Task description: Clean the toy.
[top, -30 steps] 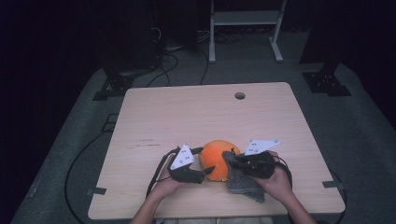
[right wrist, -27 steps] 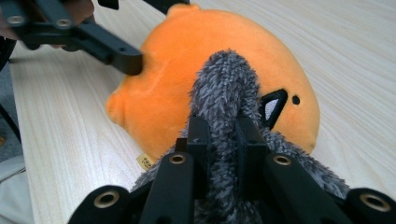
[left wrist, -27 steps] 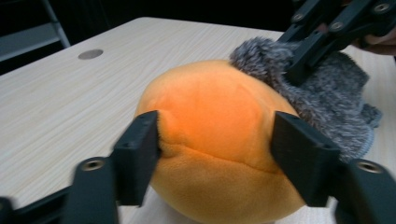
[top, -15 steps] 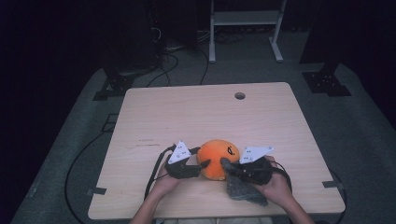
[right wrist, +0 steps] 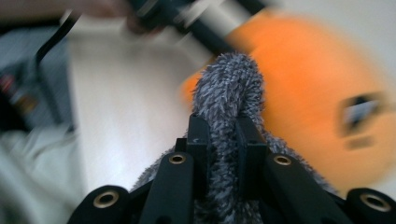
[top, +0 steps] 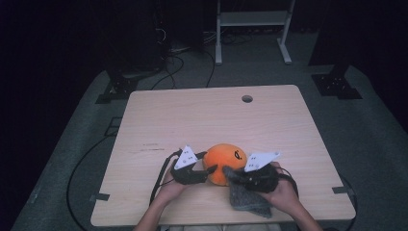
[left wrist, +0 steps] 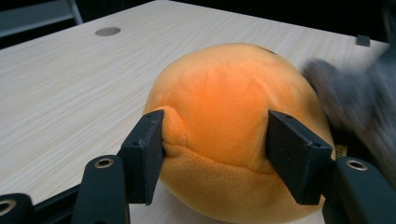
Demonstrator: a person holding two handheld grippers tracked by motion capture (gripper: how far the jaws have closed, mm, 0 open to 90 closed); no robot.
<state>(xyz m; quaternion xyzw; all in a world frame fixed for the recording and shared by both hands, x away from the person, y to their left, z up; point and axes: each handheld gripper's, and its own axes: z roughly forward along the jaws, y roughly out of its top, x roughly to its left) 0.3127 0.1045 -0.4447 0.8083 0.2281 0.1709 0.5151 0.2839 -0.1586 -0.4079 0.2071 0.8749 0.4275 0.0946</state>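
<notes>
While the left tool (left wrist: 212, 154) squeezes the orange plush ball (left wrist: 233, 126) from both sides, its black jaws pressed into the soft fabric and denting it after having just been closing, the right tool (right wrist: 220, 140) is clamped tight on a fold of the grey fuzzy cloth (right wrist: 229, 88). Judging by this, the step in hand is wiping or rubbing the toy: one hand steadies it on the table (top: 192, 115) and the other brings the cloth up against it. In the high view the ball (top: 226, 161) lies between the two, just ahead of the left tool (top: 208, 170) and touching the cloth held by the right tool (top: 230, 172), while the loose end of the cloth (top: 248, 199) trails back on the table under the right hand (top: 279, 192). The ball's small dark mark faces up and toward the right tool. The next move probably calls for keeping the left grip firm enough that the round, squashy toy does not roll or pop out, and for dragging the cloth across its surface without letting the fold slip from the narrow pinch; the right gripper view is blurred, so exactly where cloth meets plush is hard to tell. Counted: one plush ball, one cloth, two tools, one table with one round hole (top: 247, 98) at its far edge.
</notes>
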